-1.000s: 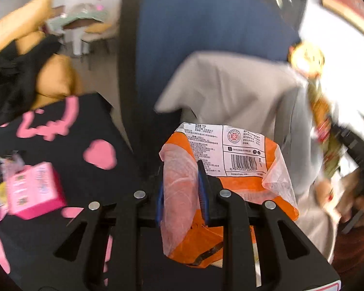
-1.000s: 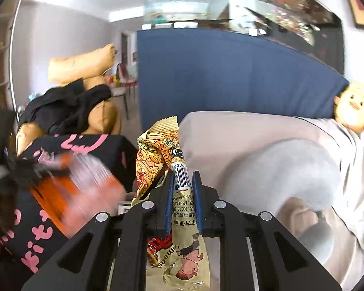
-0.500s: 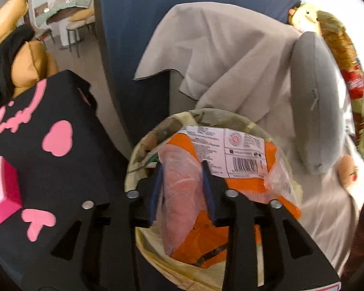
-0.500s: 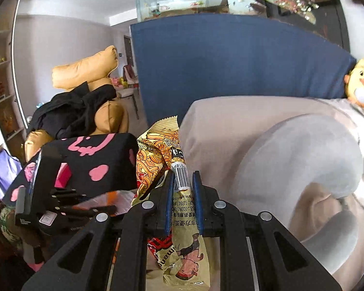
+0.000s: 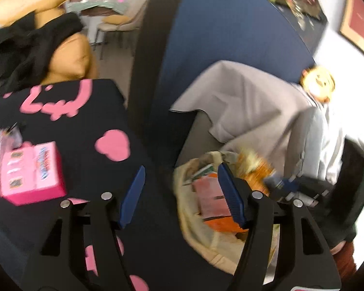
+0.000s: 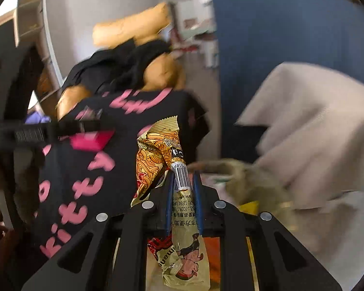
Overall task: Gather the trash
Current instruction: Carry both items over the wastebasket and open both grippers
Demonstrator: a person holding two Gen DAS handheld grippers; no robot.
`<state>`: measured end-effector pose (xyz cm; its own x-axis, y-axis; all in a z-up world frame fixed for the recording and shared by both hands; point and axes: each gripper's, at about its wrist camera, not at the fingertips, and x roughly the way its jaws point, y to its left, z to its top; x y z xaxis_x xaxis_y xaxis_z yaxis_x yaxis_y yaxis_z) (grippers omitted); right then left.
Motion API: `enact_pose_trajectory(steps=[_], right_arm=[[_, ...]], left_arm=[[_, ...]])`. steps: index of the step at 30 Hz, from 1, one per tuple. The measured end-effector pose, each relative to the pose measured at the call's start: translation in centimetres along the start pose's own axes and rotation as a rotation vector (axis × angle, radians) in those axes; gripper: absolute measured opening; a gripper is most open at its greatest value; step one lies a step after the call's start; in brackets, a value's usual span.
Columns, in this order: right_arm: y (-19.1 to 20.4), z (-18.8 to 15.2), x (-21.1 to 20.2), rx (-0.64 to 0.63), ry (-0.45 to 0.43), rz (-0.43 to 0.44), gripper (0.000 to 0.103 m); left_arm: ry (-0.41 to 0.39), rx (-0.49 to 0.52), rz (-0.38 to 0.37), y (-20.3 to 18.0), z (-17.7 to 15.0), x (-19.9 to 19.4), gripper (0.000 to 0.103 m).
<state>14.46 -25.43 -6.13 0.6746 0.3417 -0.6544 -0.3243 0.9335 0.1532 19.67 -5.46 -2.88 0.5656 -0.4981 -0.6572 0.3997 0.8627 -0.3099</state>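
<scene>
My left gripper (image 5: 179, 174) is open and empty above the edge of a black table with pink hearts (image 5: 89, 126). The orange wrapper (image 5: 216, 208) lies inside the beige trash bin (image 5: 194, 228) just right of it. My right gripper (image 6: 183, 177) is shut on a yellow noodle wrapper (image 6: 162, 155) and holds it over the bin (image 6: 250, 181). It also shows blurred in the left wrist view (image 5: 279, 184), at the bin. A pink box (image 5: 29, 172) and small wrappers (image 5: 7, 133) lie on the table to the left.
A grey cloth (image 5: 242, 101) drapes a sofa behind the bin, with a blue panel (image 5: 218, 36) beyond. A tan cushion chair with black clothes (image 5: 36, 41) stands at the far left. A yellow doll (image 5: 318, 84) sits at the right.
My left gripper has opened and let the orange wrapper drop into the bin, then swung left over the table. My right gripper has moved down to the bin with its wrapper.
</scene>
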Motion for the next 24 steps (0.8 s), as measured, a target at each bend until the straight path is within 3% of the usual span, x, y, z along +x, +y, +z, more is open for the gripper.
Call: enact_pose_trajectory(steps=[3, 5, 11, 18, 21, 24], right_arm=[[0.8, -0.9, 2.9, -0.032, 0.094, -0.003, 0.016], [0.7, -1.9, 4.7, -0.06, 0.155, -0.053, 0.016], [-2.2, -4.9, 7.3, 0.006, 0.278, -0.142, 0.016], [-4.3, -5.6, 6.1, 0.144, 0.283, -0.091, 0.018], [-3.9, -5.0, 4.6, 0.129, 0.258, -0.104, 0.035], [-3.7, -4.1, 3.1, 0.13, 0.229, -0.115, 0.036]], left_arm=[[0.007, -0.03, 0.017, 1.8, -0.6, -0.6, 0.059], [0.015, -0.04, 0.023, 2.7, -1.2, -0.9, 0.059], [0.025, -0.082, 0.015, 4.8, -2.5, -1.5, 0.059], [-0.012, -0.089, 0.03, 6.1, -2.9, -2.6, 0.059], [-0.021, -0.101, 0.041, 6.9, -3.1, -3.2, 0.059], [-0.038, -0.117, 0.061, 8.1, -3.3, -4.2, 0.06]])
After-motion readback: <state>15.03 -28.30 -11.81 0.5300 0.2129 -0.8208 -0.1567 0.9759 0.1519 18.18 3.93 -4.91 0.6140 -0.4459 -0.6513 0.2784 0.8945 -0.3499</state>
